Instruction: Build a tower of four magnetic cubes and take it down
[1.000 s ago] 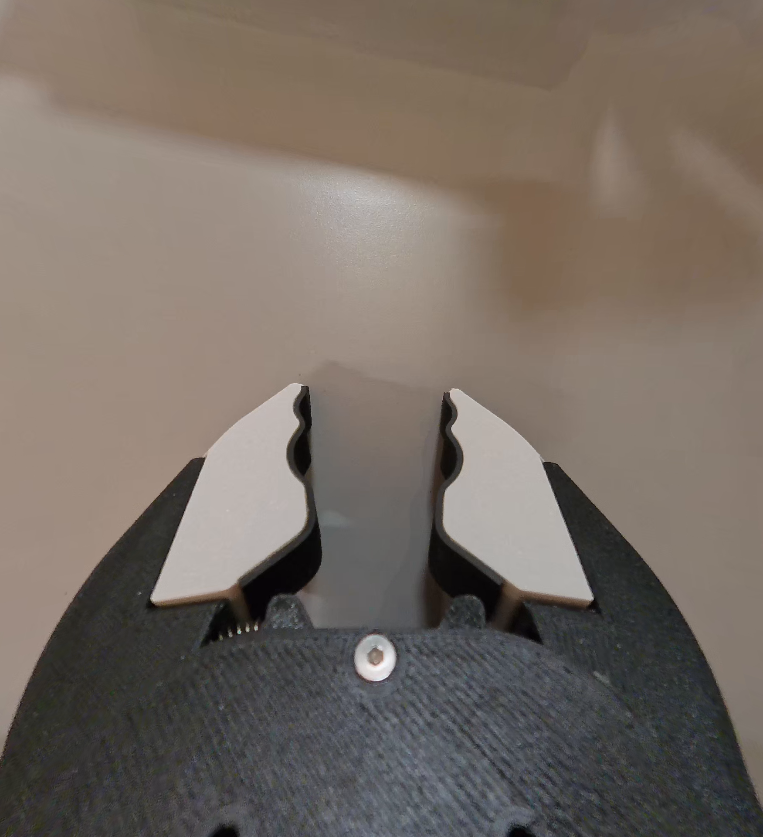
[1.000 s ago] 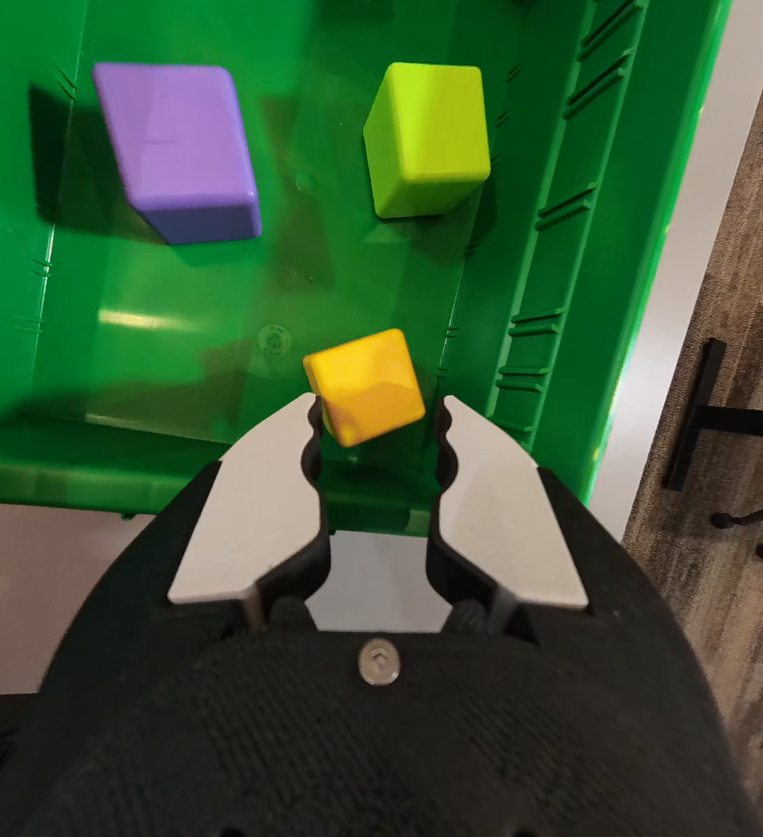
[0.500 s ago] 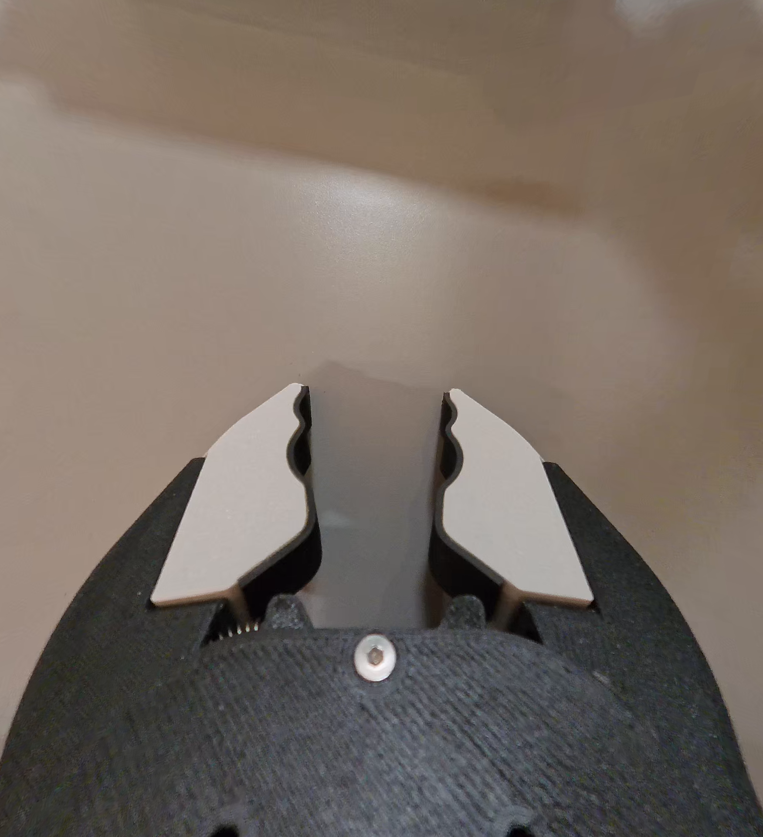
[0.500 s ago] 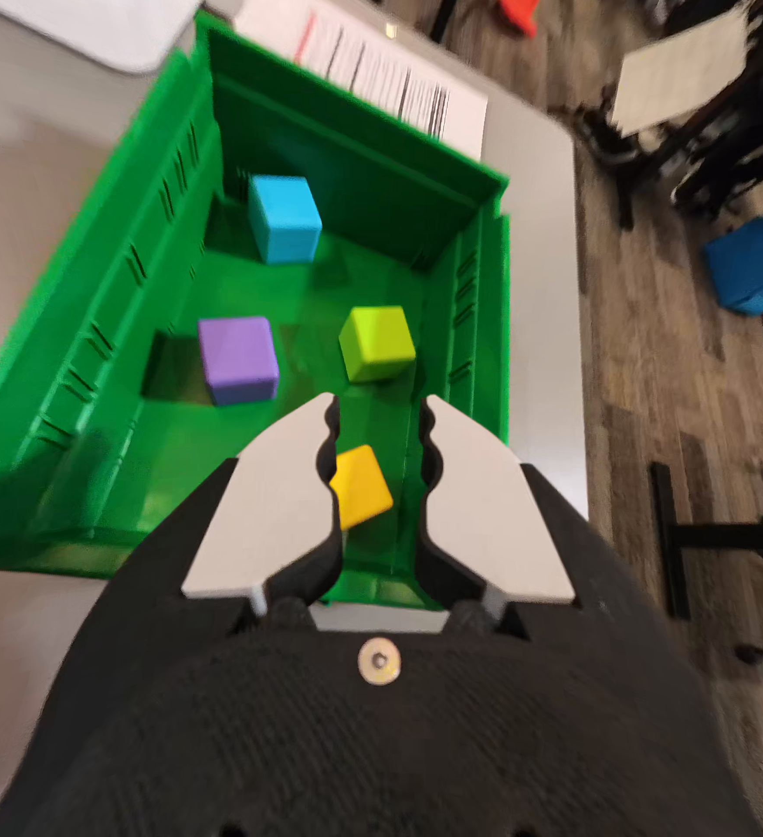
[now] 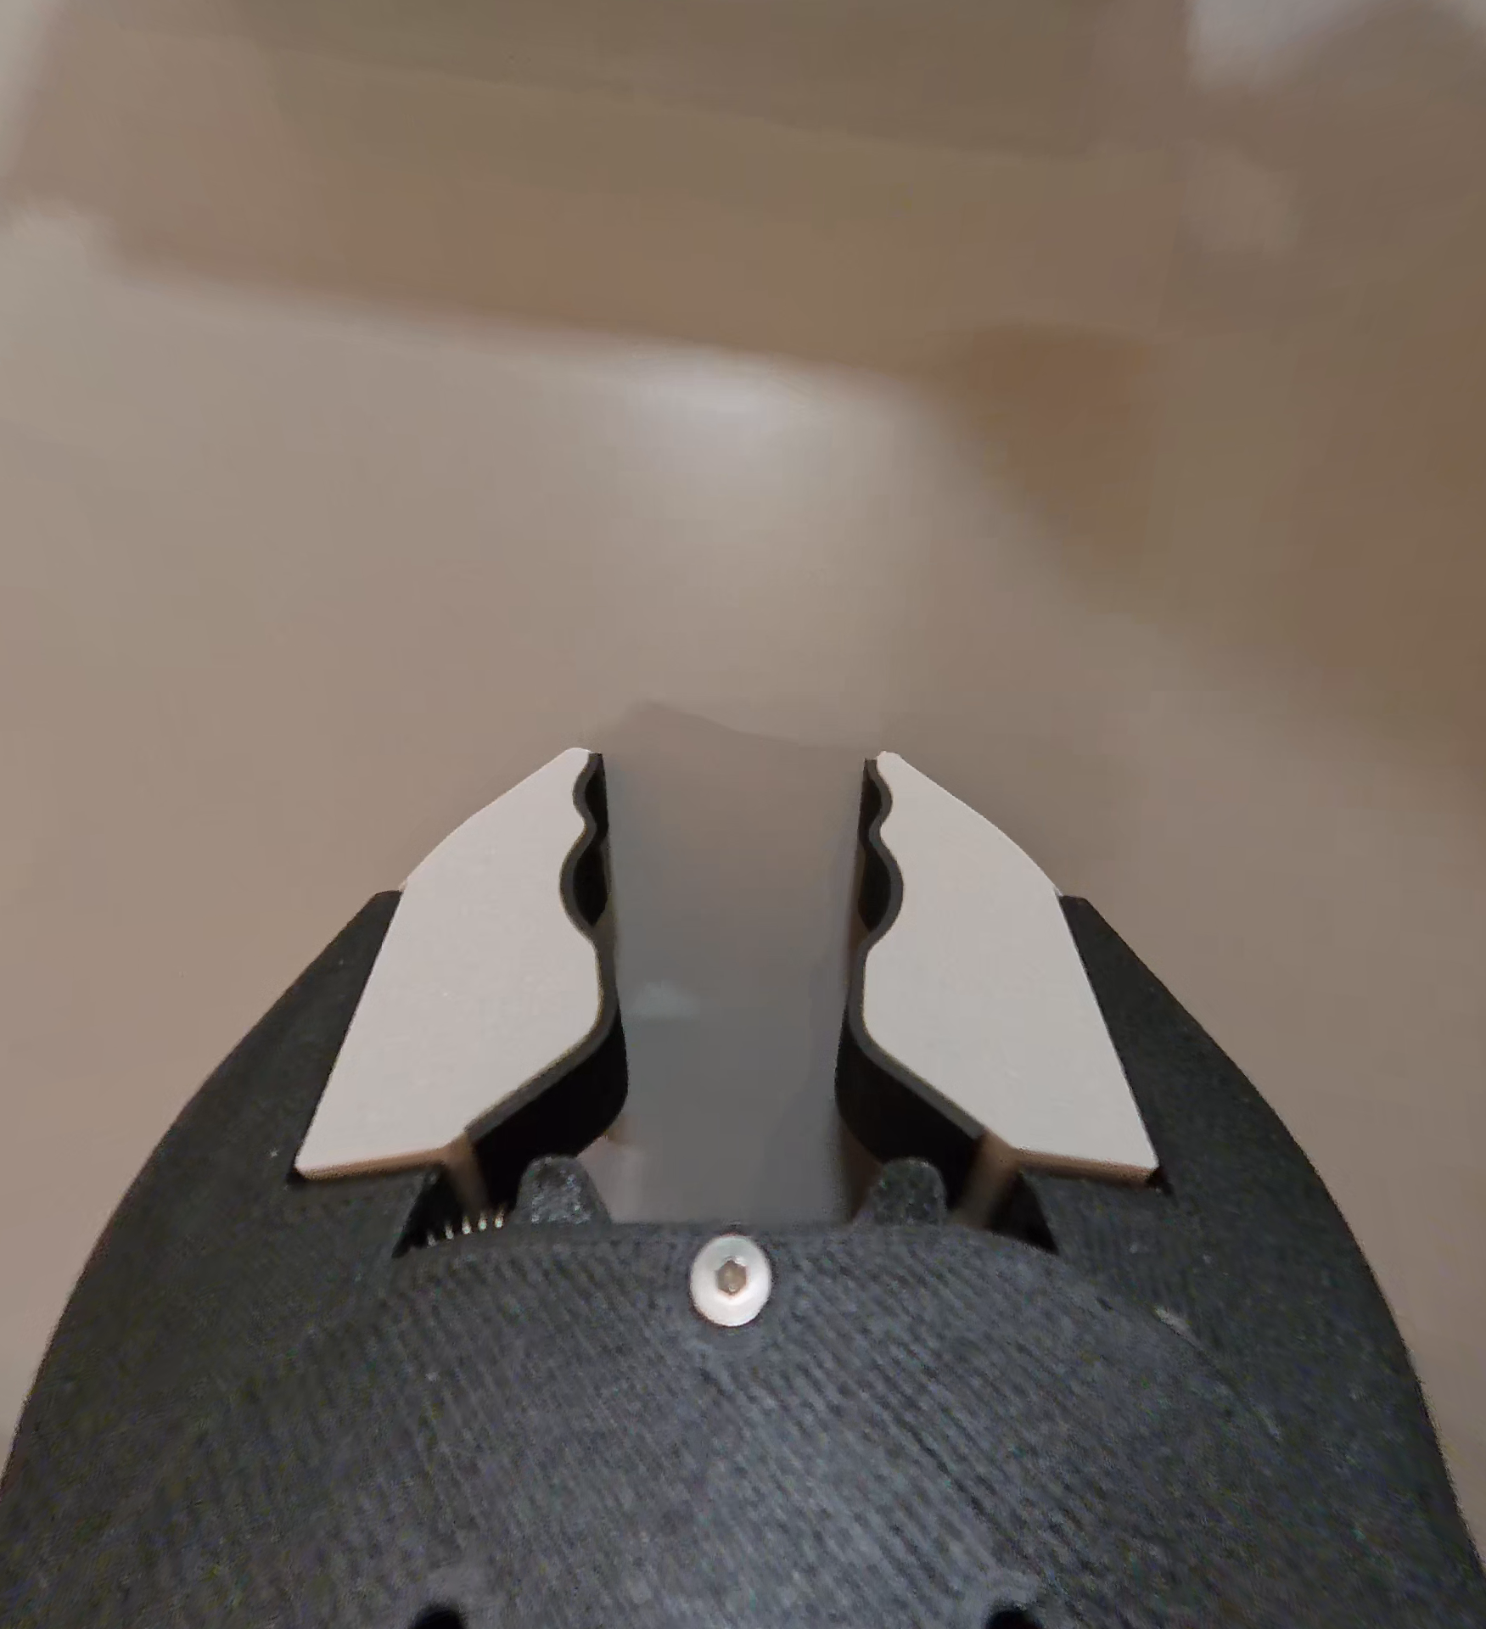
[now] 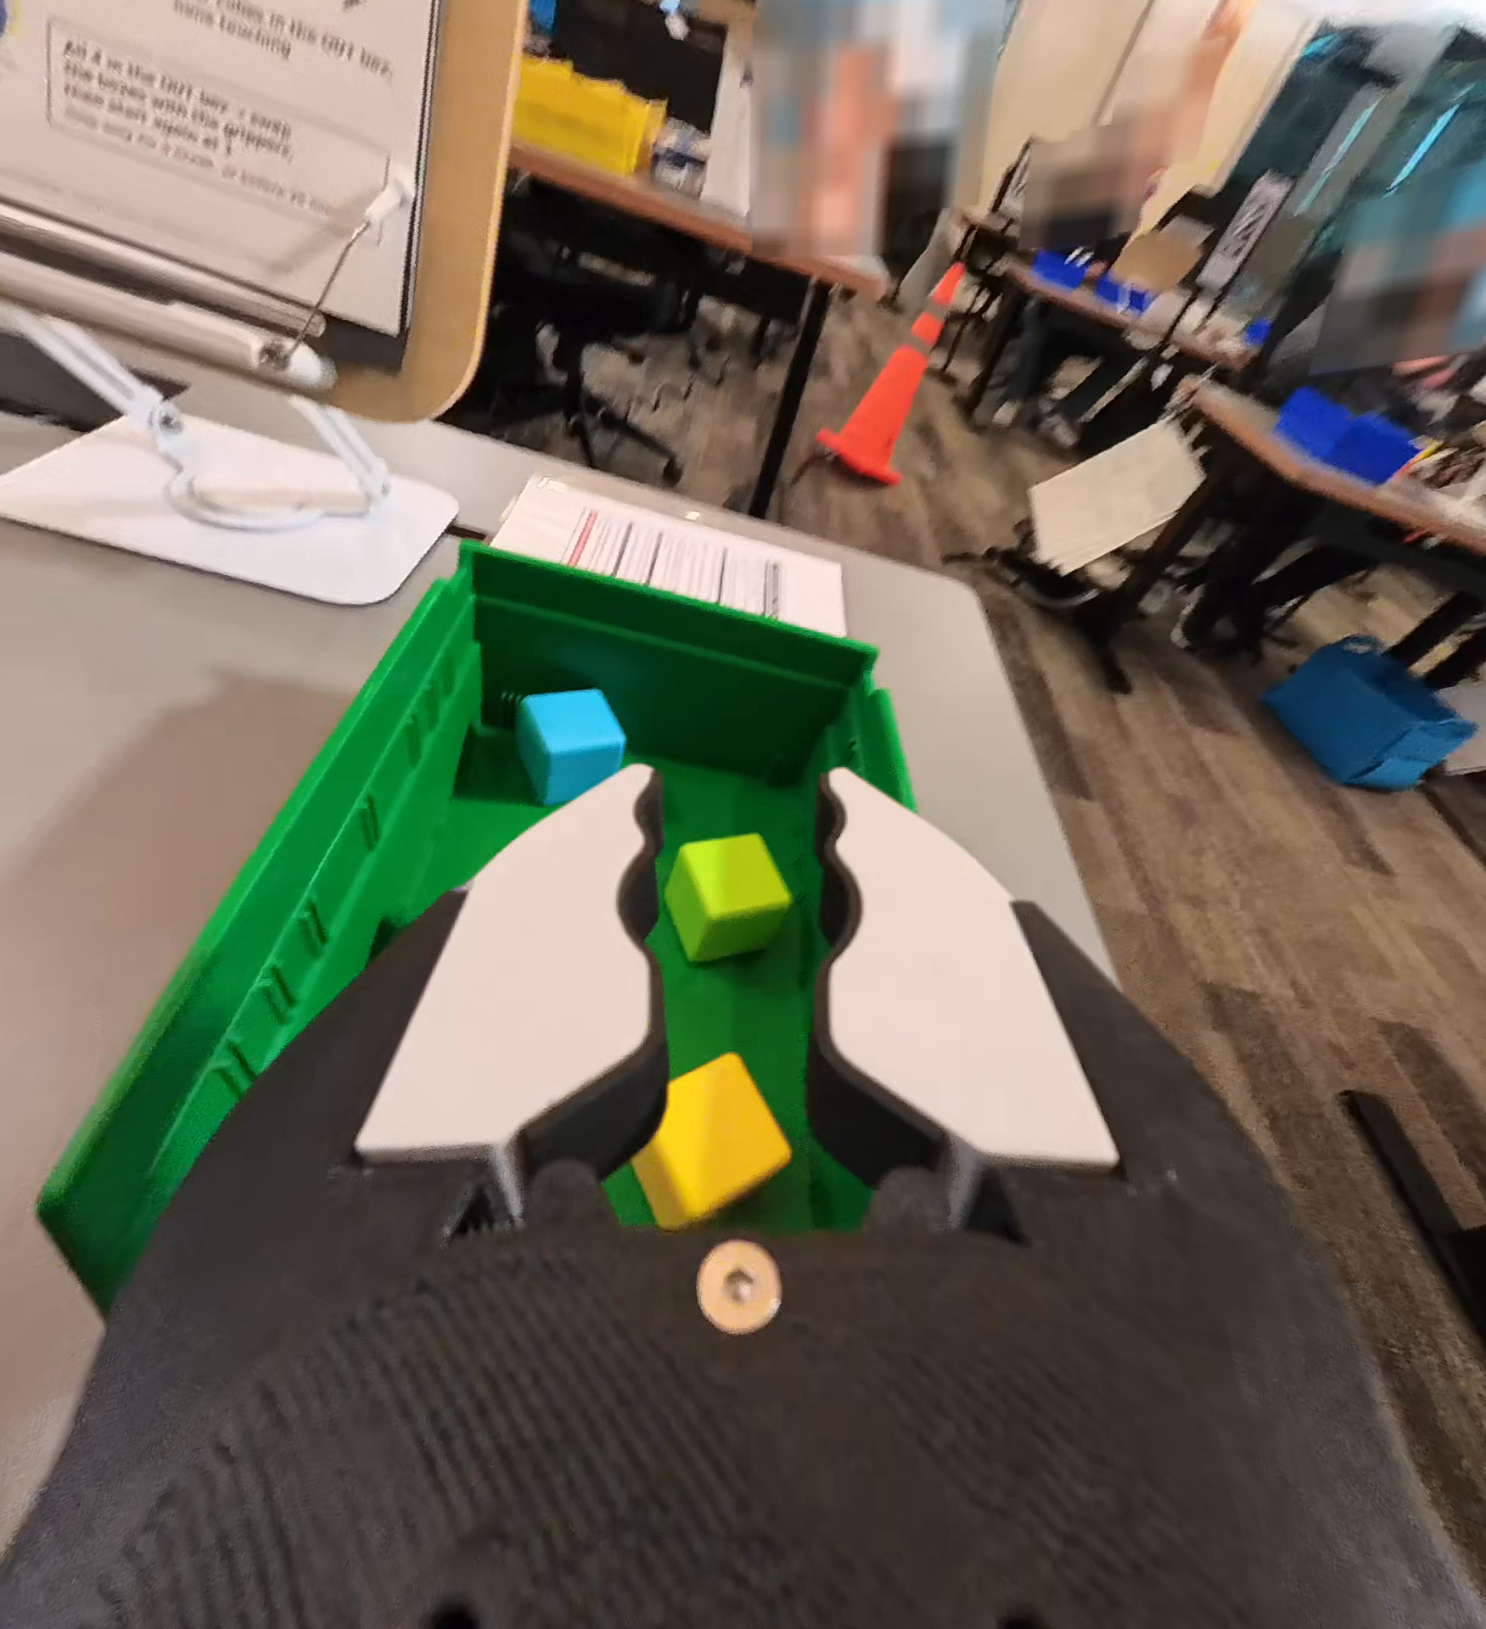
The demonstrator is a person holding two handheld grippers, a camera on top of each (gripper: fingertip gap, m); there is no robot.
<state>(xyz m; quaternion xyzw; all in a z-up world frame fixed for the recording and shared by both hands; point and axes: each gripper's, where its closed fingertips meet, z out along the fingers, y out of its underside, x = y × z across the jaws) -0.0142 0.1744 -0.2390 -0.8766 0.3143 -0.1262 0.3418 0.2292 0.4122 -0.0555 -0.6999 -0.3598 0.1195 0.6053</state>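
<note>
In the right wrist view my right gripper (image 6: 737,780) is open and empty, raised above a green bin (image 6: 298,934) on the grey table. A yellow cube (image 6: 713,1141) lies on the bin floor at the near end, seen between my fingers. A lime cube (image 6: 726,895) lies farther in, and a blue cube (image 6: 567,742) sits at the far left corner. A purple cube is hidden behind my left finger. In the left wrist view my left gripper (image 5: 732,767) is open and empty, close over the bare beige table (image 5: 369,573).
A white stand (image 6: 219,511) holding a printed sheet is at the back left of the table. A printed paper (image 6: 668,564) lies behind the bin. The table's right edge (image 6: 1039,732) drops to a wood floor with an orange cone (image 6: 884,397), other tables and a blue bin (image 6: 1365,723). One gripper's finger ends stand about 40 cm off the other's.
My right gripper let go of the yellow cube, which fell to the bin floor, then rose, pulled back and tilted up toward the room. The left gripper has not moved.
</note>
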